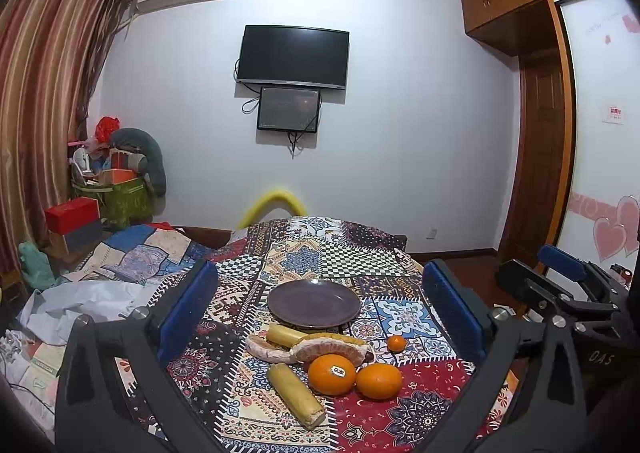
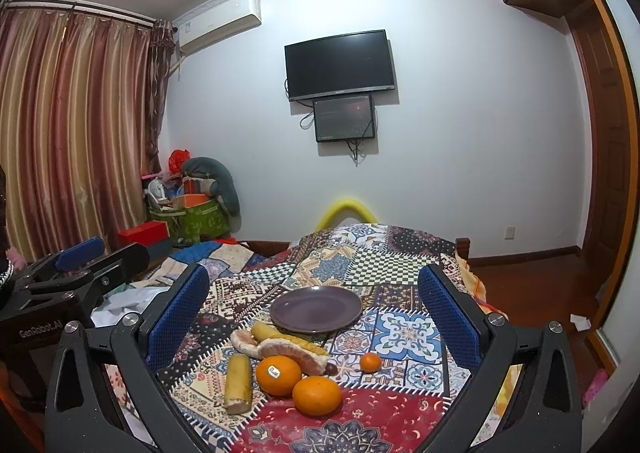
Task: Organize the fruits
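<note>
An empty purple plate [image 1: 314, 303] [image 2: 316, 308] sits on a patchwork-covered table [image 1: 404, 317]. In front of it lie two big oranges, one with a sticker [image 1: 332, 374] [image 2: 278, 375] and one plain [image 1: 379, 381] [image 2: 317, 395]. A small mandarin [image 1: 397, 343] [image 2: 370, 362] lies to the right. Peeled pomelo pieces [image 1: 328, 349] [image 2: 294, 351] and two yellow cane sections [image 1: 296, 395] [image 2: 239, 383] lie among them. My left gripper [image 1: 320, 313] is open and empty, above the near side. My right gripper [image 2: 314, 317] is open and empty too, beside the left one.
The right gripper's body shows at the right edge of the left wrist view [image 1: 560, 289]; the left gripper's body shows at the left of the right wrist view [image 2: 72, 277]. A cluttered bed [image 1: 92, 281] lies left of the table. Wooden floor [image 2: 532, 285] lies right.
</note>
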A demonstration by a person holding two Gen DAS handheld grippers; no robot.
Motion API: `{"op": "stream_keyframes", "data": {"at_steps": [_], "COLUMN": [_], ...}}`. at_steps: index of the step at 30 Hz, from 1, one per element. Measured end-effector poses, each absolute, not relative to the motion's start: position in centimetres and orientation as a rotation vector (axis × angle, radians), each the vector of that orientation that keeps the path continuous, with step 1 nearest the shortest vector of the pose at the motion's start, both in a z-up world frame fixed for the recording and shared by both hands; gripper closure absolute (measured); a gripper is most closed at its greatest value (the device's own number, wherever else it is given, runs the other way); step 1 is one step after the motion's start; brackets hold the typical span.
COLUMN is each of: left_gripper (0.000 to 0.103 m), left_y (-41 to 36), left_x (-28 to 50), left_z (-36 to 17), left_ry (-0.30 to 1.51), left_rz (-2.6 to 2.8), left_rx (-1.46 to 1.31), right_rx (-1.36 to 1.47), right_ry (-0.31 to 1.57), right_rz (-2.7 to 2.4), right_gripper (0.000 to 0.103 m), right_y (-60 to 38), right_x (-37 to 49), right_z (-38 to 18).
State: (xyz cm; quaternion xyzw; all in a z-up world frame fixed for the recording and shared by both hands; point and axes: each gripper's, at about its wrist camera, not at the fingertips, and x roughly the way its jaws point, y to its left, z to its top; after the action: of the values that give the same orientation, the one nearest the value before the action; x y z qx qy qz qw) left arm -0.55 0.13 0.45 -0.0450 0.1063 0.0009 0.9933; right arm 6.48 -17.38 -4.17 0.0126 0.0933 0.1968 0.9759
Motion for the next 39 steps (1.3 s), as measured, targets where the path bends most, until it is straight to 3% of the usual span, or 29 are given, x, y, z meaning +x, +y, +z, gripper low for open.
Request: {"op": "stream_keyframes", "data": {"at_steps": [39], "left_gripper": [0.0], "left_y": [0.33], "left_x": [0.02], "left_z": [-0.18], "left_ry": [0.219], "left_rz": [-0.004], "left_rx": [-0.092], "right_rx": [0.023], "right_ry": [0.198], "right_rz": [0.406], "right_gripper": [0.0], "right_y": [-17.27], "right_x": [6.45], "right_z": [-4.09]}}
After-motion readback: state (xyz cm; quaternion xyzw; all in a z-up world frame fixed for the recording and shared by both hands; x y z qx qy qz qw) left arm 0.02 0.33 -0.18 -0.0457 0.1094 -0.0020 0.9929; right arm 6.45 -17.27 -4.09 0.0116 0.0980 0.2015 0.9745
